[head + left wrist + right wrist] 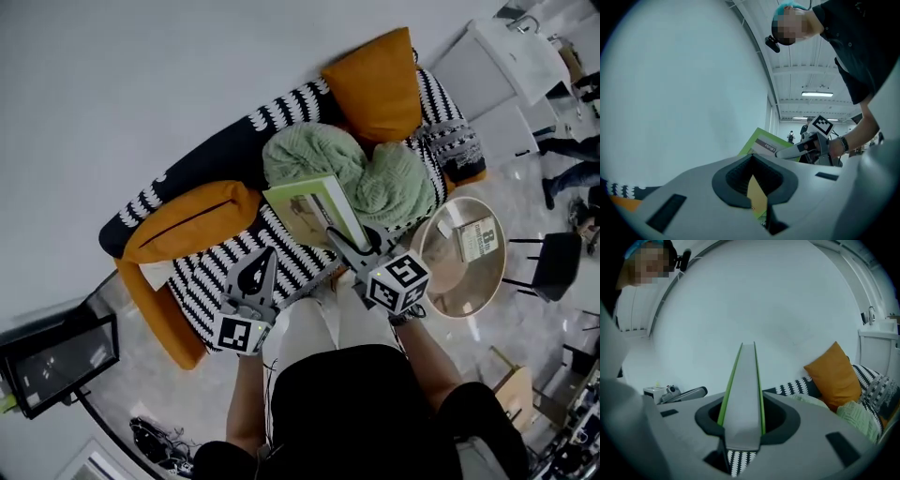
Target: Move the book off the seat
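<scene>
The book [314,211], green-covered and pale-faced, was tipped up over the front part of the striped seat [211,272]. Its near lower corner was pinched between the jaws of the right gripper [349,246]. In the head view the book reached from those jaws toward 11 o'clock. Its far edge lay against the green blanket [375,178], though whether the two touched could not be told. In the right gripper view the book [743,394] stood edge-on, a grey band with green borders rising to 12 o'clock. The right gripper [743,420] was pressed on it from both sides, and the striped fabric showed beneath the jaws.

The left gripper [262,264] hung at 8 o'clock from the book, apart from it, over the seat's front edge. Its own view showed the left gripper [751,164] with its jaw tips drawn together on nothing (only a sliver of the book [764,145] showed past them at 1 o'clock).

An orange cushion [375,80] leaned at the sofa's end, at 1 o'clock from the book. A second orange cushion [192,220] lay at 9 o'clock. A round table [445,281] stood at 4 o'clock, beside the sofa, with a small box [476,239] on it. The person's pale trousers [319,323] were at 6 o'clock.
</scene>
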`<state>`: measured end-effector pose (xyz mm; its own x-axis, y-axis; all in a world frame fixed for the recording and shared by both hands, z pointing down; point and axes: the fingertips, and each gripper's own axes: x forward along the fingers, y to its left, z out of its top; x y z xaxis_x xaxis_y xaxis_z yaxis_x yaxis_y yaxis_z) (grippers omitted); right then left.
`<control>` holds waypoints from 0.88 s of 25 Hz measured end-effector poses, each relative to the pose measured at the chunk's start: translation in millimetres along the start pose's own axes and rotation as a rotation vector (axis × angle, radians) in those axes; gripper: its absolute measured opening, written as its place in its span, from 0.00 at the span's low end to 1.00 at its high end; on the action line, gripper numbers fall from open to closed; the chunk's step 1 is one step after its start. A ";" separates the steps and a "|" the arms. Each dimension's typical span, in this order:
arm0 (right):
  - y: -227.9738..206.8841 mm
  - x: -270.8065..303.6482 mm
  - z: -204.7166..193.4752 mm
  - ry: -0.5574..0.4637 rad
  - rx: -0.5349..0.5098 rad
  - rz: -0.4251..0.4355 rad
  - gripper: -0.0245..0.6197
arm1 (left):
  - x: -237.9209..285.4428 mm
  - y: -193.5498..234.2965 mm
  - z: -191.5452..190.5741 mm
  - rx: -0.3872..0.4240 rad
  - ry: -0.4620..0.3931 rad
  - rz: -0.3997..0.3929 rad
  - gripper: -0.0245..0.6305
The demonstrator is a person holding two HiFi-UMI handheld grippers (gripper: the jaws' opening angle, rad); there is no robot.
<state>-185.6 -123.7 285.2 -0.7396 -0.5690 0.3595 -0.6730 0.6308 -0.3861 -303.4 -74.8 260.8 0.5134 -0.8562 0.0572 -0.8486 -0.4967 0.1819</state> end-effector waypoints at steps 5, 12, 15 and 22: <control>19.8 -12.1 29.7 -0.057 -0.005 0.026 0.27 | -9.2 -11.3 27.8 0.029 -0.014 -0.011 0.05; 38.3 -29.9 58.2 -0.133 -0.022 0.035 0.27 | -14.0 -27.9 61.1 0.073 -0.068 -0.036 0.05; 45.1 -39.0 69.7 -0.163 -0.024 0.036 0.27 | -18.5 -33.8 75.9 0.086 -0.090 -0.048 0.05; 56.6 -60.8 103.5 -0.258 -0.044 0.019 0.27 | -27.1 -38.0 111.1 0.141 -0.141 -0.061 0.05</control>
<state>-179.4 -107.9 153.6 -0.7332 -0.6690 0.1221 -0.6623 0.6618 -0.3513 -299.1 -48.5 143.3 0.5496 -0.8306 -0.0890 -0.8312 -0.5544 0.0408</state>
